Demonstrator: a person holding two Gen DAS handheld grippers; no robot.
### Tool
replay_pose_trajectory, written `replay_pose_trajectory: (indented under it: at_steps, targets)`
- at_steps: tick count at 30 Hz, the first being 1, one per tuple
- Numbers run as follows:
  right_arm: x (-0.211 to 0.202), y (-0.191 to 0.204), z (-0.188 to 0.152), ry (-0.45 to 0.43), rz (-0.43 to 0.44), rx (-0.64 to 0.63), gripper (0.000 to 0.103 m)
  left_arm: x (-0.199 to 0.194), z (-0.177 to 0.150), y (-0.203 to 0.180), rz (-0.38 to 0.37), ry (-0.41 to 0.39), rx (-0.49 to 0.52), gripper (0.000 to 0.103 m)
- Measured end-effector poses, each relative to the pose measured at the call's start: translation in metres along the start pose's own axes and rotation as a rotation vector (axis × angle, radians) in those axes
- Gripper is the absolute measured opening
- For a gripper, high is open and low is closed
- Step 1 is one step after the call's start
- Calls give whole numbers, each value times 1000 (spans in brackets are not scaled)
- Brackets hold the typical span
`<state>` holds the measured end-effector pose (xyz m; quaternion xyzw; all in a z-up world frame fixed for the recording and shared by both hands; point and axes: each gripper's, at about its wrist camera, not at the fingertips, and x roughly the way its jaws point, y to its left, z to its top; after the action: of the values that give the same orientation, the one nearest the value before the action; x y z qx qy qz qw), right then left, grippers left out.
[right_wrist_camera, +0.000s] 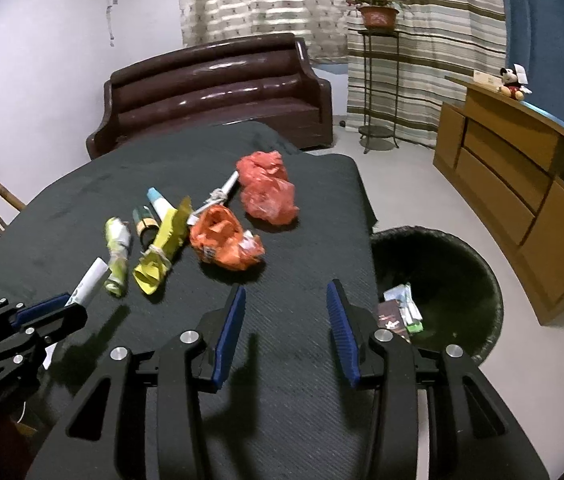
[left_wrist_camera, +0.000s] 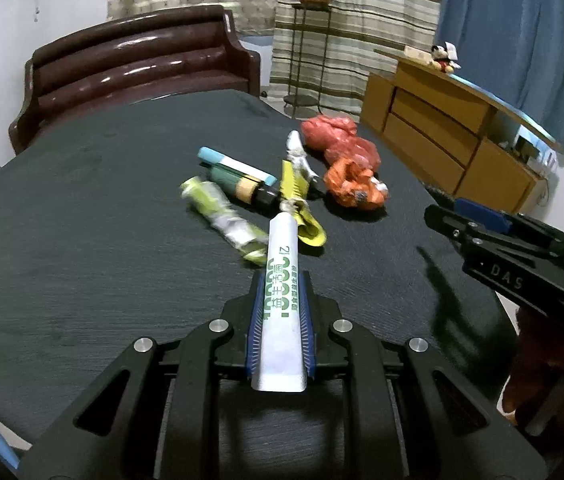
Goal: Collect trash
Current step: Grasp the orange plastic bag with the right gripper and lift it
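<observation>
At the bottom centre of the left wrist view, the left gripper (left_wrist_camera: pixel 280 280) is clamped on a white tube (left_wrist_camera: pixel 282 304); the blue pads (left_wrist_camera: pixel 256 320) press both its sides, the crimped end sits back between the fingers and the cap end juts forward over the dark table (left_wrist_camera: pixel 82 220). Green print runs along the tube, partly Chinese characters, not clear enough to read. At the right of that view the right gripper (left_wrist_camera: pixel 461 224) shows "DAS" on its black body. In the right wrist view its fingers (right_wrist_camera: pixel 228 328) stand wide apart with nothing between them, low in the frame above the table (right_wrist_camera: pixel 301 380). Past the tube, mid-frame, lies the rest of the trash: a yellow wrapper (right_wrist_camera: pixel 162 252) tied with string, a crumpled green-white wrapper (right_wrist_camera: pixel 116 252), a dark tube (right_wrist_camera: pixel 144 224) beside a light-blue-capped tube (right_wrist_camera: pixel 158 202), an orange packet (right_wrist_camera: pixel 224 242) and, further up, a red bag (right_wrist_camera: pixel 268 188). At right of centre, beside the table edge, a black bin (right_wrist_camera: pixel 461 264) holds a few packets (right_wrist_camera: pixel 399 310). Beyond stand a brown sofa (right_wrist_camera: pixel 218 92), a potted plant (right_wrist_camera: pixel 377 12) and a wooden cabinet (right_wrist_camera: pixel 521 176).
</observation>
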<state>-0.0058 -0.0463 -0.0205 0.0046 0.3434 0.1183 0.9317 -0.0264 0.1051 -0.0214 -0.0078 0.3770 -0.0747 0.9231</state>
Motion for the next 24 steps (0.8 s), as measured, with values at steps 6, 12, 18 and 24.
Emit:
replay_pose_trajectory:
  at_steps: [6, 12, 18, 24]
  targets:
    - [7, 12, 10, 0, 24, -7, 48, -4, 4, 18, 40, -20, -53, 17]
    - [19, 23, 18, 12, 43, -22, 52, -1, 10, 45, 87, -21, -110, 17]
    - [31, 32, 26, 29, 57, -31, 54, 1, 16, 70, 125, -28, -152, 17]
    - [43, 41, 34, 51, 58, -55, 57, 4, 22, 87, 148, -30, -185, 17]
